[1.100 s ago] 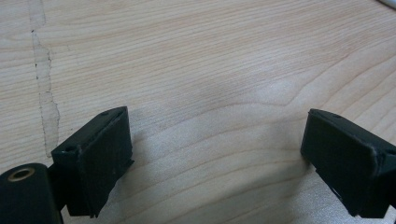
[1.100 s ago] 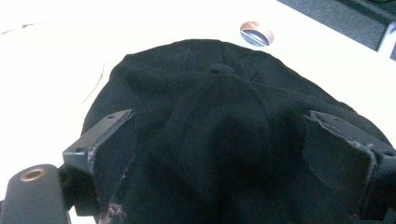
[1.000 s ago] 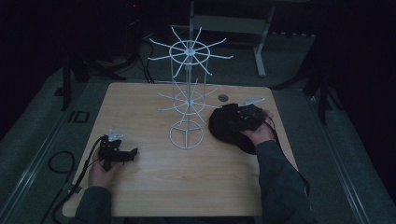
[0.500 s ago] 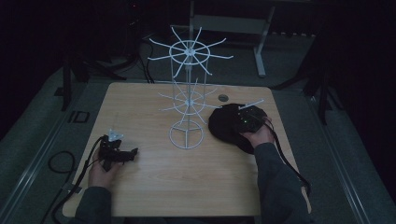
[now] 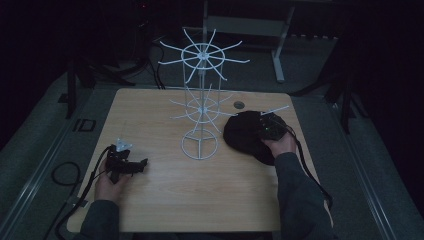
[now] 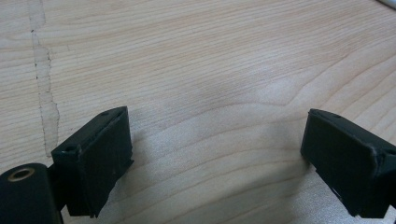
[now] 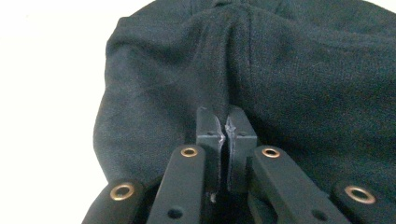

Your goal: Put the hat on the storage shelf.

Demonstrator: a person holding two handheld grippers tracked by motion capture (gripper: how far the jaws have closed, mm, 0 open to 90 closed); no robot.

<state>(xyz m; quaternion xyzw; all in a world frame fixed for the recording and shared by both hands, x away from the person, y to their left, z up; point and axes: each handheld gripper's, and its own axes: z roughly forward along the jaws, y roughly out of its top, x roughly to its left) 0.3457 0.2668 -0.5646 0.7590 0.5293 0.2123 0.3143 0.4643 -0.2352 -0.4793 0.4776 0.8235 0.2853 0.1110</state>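
Observation:
A black cloth cap (image 5: 245,135) lies on the right half of the wooden table (image 5: 165,190), beside a white wire display stand (image 5: 200,107). My right gripper (image 5: 267,129) rests on the cap; its jaws have just been closing and now pinch a raised fold of the black fabric (image 7: 224,93) between them. That pinch shows close up in the right gripper view, where my right gripper (image 7: 226,122) has its pads together on the cloth. My left gripper (image 5: 137,166) lies low over the table at the near left, open, and my left gripper (image 6: 215,154) has bare wood between its jaws.
The wire stand's round base (image 5: 199,146) sits at the table's middle, with spokes reaching out higher up. A small dark round hole (image 5: 239,105) marks the tabletop behind the cap. Cables trail off both table sides. A metal frame leg (image 5: 280,45) stands on the floor beyond.
The right gripper's jaws have closed onto the cap's fabric, and the hand shifted slightly on the cap. The left hand and gripper stayed put.

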